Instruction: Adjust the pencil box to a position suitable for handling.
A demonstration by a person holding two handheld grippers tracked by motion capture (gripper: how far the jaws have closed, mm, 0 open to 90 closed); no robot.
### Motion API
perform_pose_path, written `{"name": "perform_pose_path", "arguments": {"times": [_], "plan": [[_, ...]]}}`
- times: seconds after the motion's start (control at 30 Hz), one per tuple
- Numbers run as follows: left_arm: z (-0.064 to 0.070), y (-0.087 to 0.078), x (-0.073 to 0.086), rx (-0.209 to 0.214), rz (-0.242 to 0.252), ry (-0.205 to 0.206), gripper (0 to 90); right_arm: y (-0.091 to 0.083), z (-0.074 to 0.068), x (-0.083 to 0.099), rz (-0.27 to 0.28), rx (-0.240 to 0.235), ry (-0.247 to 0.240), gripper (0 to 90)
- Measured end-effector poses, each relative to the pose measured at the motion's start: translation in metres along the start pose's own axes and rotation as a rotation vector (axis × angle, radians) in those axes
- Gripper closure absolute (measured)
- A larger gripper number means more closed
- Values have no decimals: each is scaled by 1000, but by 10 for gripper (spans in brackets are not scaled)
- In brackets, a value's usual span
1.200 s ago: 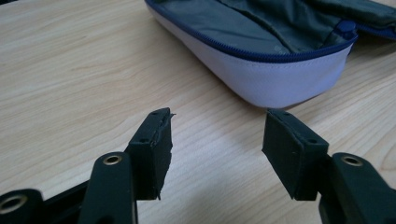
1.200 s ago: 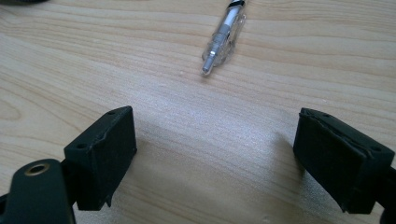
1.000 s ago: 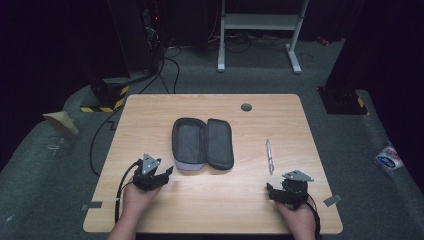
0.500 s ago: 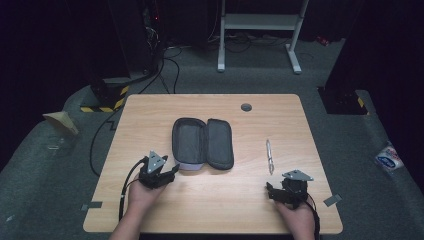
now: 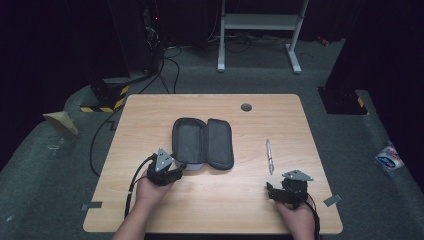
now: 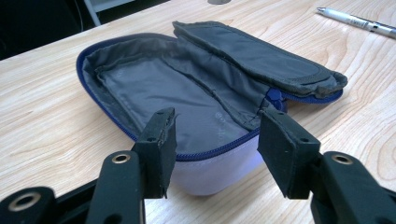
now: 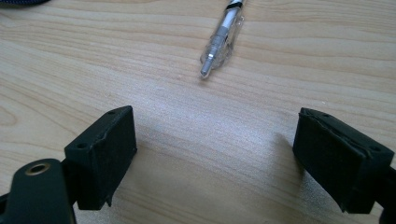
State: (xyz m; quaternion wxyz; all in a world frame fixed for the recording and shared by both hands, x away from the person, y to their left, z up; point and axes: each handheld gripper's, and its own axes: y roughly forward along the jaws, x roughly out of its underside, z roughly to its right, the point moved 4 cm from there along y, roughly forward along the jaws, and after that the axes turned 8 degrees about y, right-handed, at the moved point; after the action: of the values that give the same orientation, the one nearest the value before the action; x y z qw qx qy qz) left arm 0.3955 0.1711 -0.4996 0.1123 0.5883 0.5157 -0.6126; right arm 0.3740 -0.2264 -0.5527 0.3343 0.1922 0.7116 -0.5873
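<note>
1. Grey fabric lines the open case (image 5: 202, 143), which lies unzipped in the middle of the wooden surface (image 5: 150, 112), lid flap folded out to its right side.
2. My left tongs (image 5: 176, 167) sit at the case's near end, jaws apart, one on each side of the white, blue-zippered rim (image 6: 210, 161); I judge they are touching nothing yet, though contact is hard to tell.
3. I read this as the step of steadying the case, so that something can go in.
4. Right of the case, apart from it, lies the pen (image 5: 269, 156), pointing roughly toward me.
5. My right tongs (image 5: 274, 191) rest near the front edge, jaws wide apart and empty, the pen's tip (image 7: 205, 71) just ahead of them.
6. Next, I think, the left tongs must close gently on the rim, while the right moves forward, straddles the pen's barrel across its width and pinches low.
</note>
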Motion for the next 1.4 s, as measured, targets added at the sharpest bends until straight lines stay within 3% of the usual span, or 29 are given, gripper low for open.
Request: {"name": "perform_pose_path", "arguments": {"times": [0.23, 0.67, 0.87, 1.27, 1.4], "plan": [[2, 10, 4, 25, -44, 0, 476, 0, 0, 0, 0, 0, 0, 131], [9, 10, 15, 49, -74, -5, 541, 0, -1, 0, -2, 0, 0, 131], [21, 5, 18, 67, -76, 12, 551, 0, -1, 0, -3, -4, -4, 140], [50, -6, 16, 154, -44, -29, 569, 4, -5, -4, 0, -25, -27, 157], [59, -6, 14, 159, -42, -5, 570, 4, -5, -4, -1, -29, -28, 160]]}}
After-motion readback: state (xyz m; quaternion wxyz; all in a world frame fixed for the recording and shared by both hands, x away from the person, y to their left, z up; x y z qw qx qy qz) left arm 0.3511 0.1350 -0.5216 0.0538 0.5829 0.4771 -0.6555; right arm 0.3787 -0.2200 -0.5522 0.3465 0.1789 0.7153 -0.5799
